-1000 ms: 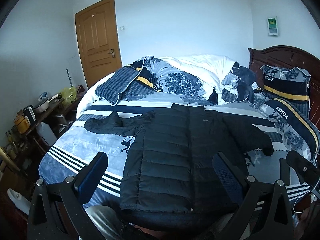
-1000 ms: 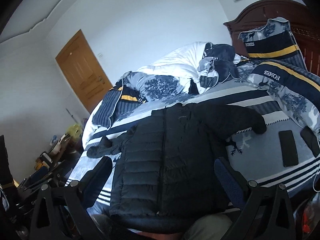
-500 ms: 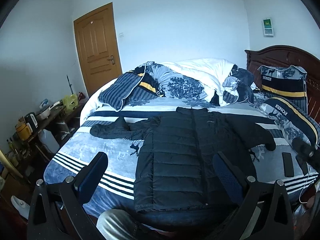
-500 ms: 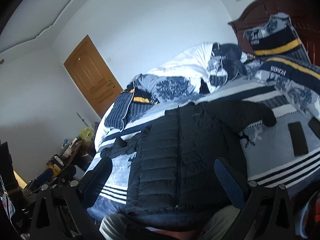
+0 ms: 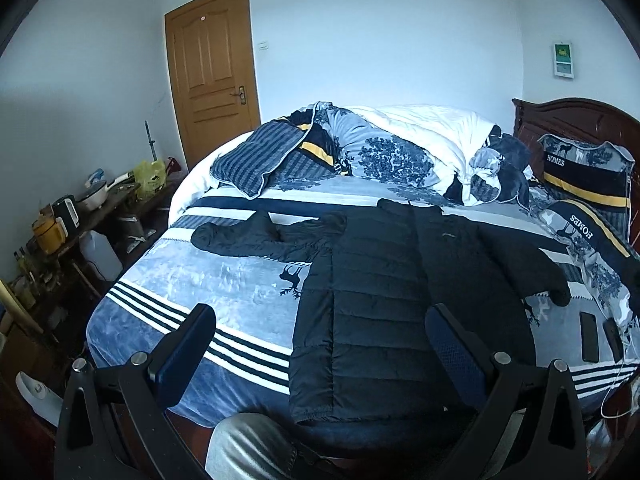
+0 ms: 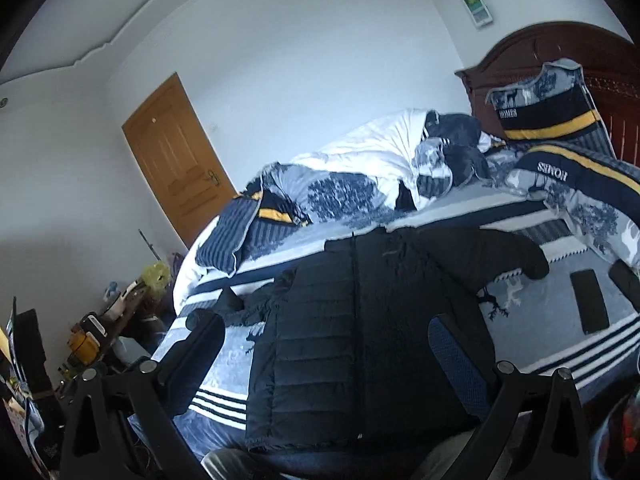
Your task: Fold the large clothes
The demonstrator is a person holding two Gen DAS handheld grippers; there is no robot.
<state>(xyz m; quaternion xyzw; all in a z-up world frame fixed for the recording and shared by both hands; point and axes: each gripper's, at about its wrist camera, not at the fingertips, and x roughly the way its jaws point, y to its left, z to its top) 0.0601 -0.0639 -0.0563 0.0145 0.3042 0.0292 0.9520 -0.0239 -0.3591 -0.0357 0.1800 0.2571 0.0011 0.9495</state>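
While unheld, jacket beyond left gripper.

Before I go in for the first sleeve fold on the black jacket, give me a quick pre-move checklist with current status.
1. Black puffer jacket spread flat on the bed, front up: ok.
2. Both sleeves out sideways, left sleeve, right sleeve: ok.
3. Left gripper open, empty: ok.
4. Right gripper open, empty: ok.
5. Two phones lie beside the right cuff, apart from it: not ok, may snag.
6. Hem at bed edge, partly hidden: cannot tell.
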